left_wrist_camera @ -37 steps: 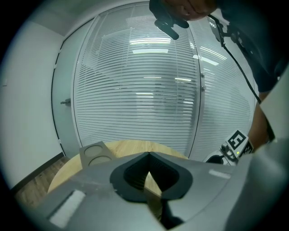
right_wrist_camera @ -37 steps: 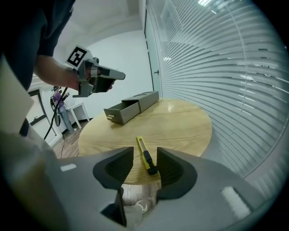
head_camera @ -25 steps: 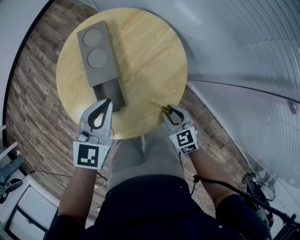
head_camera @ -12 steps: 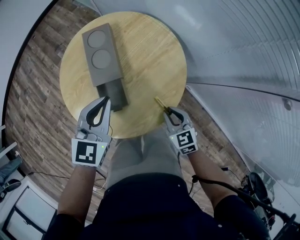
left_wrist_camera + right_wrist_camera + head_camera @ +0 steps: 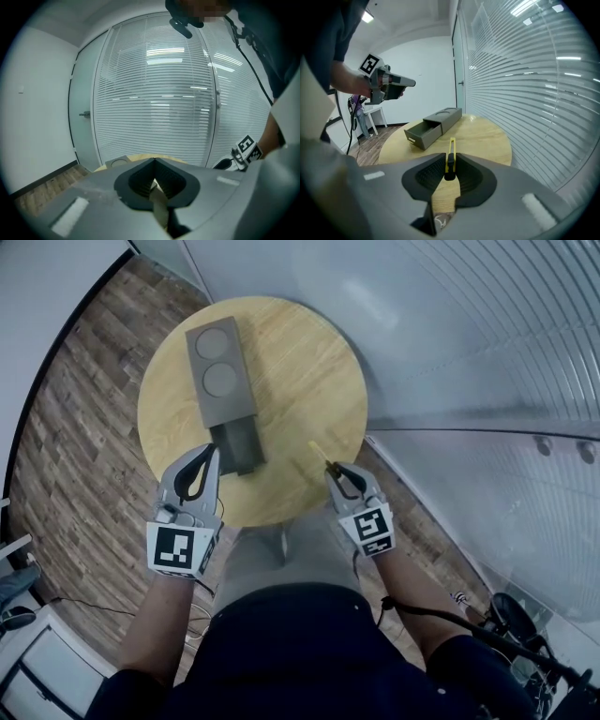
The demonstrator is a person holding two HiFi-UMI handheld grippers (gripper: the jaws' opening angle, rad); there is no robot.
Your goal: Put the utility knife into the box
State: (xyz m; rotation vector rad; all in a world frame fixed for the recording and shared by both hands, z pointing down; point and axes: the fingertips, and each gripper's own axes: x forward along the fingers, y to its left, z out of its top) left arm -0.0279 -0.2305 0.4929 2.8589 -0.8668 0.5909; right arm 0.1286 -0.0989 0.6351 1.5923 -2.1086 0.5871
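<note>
The right tool (image 5: pixel 449 163) is pinching the slim yellow plastic utility knife (image 5: pixel 452 146) near its rear end, at the black slider. Its jaws have just been closing, and the knife is sitting between the ribbed pads with its long front part sticking out ahead. In the head view this tool is holding the knife over the near right part of the round wooden counter (image 5: pixel 309 371), apparently clear of the surface. The left tool (image 5: pixel 210 452) is hovering with its jaws together and nothing between them. It is sitting just beside the open drawer (image 5: pixel 240 441) of the long grey box (image 5: pixel 221 371), which has two round recesses in its top.

The knife is looking light, stiff and smooth-sided, so in a grip this far back it is likely to pivot or slip. A hold nearer the middle of the body, across the flat sides, would probably be steadier. Its free end is pointing roughly toward the far side of the counter, with the drawer lying well apart, off to the left.
</note>
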